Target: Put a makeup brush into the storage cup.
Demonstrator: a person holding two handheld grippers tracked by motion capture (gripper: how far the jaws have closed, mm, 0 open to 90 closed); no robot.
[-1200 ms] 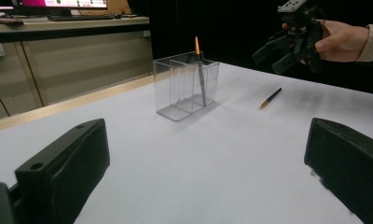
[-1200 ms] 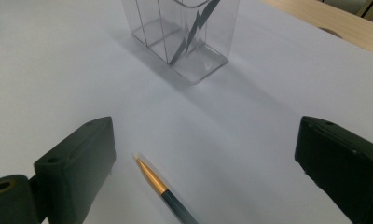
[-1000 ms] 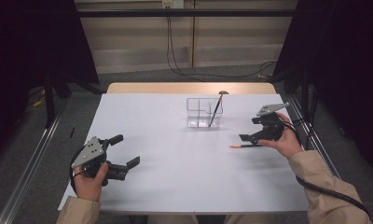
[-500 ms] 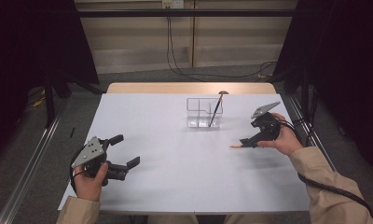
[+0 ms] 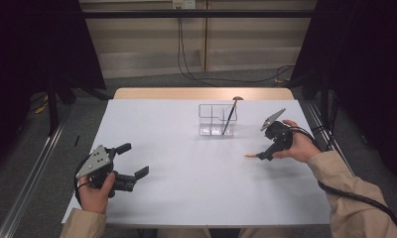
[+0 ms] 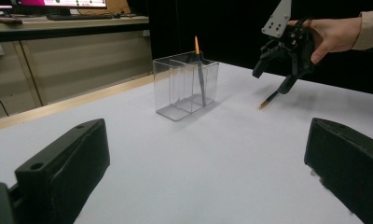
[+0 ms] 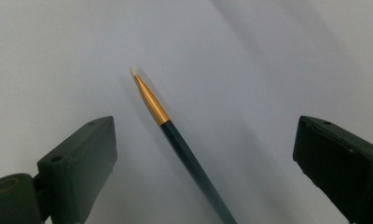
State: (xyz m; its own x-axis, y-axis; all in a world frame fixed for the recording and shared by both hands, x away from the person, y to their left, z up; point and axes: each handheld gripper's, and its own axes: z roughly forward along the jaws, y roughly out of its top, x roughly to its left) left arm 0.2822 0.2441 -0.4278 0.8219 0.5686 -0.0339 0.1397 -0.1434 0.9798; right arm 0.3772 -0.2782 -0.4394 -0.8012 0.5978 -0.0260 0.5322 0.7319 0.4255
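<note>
Thin brush (image 7: 175,135) w/ dark handle, gold ferrule and pale tip lies on the white table (image 5: 186,198), right of centre, near the right gripper (image 5: 264,154). In the right gripper view the brush runs diagonally between the two black jaws, tip pointing up-left; jaws spread wide on either side, touching neither side of the handle, so nothing grasped. In the high view the gripper tilts down over the handle end, tip (image 5: 249,155) poking out toward table centre. From the left gripper view the brush tip (image 6: 265,103) sits low at the table under that gripper; can't tell if the handle end is lifted.

Behind it, toward the far edge: clear plastic organizer (image 5: 214,120) w/ compartments, well apart from the brush. A second brush (image 5: 229,118) stands leaning inside its right compartment, bristles up.

Left gripper (image 5: 132,161) is at the near-left of the table, held in the person's left hand (image 5: 95,191), jaws released and wide apart, holding nothing, aimed across toward the organizer.
</note>
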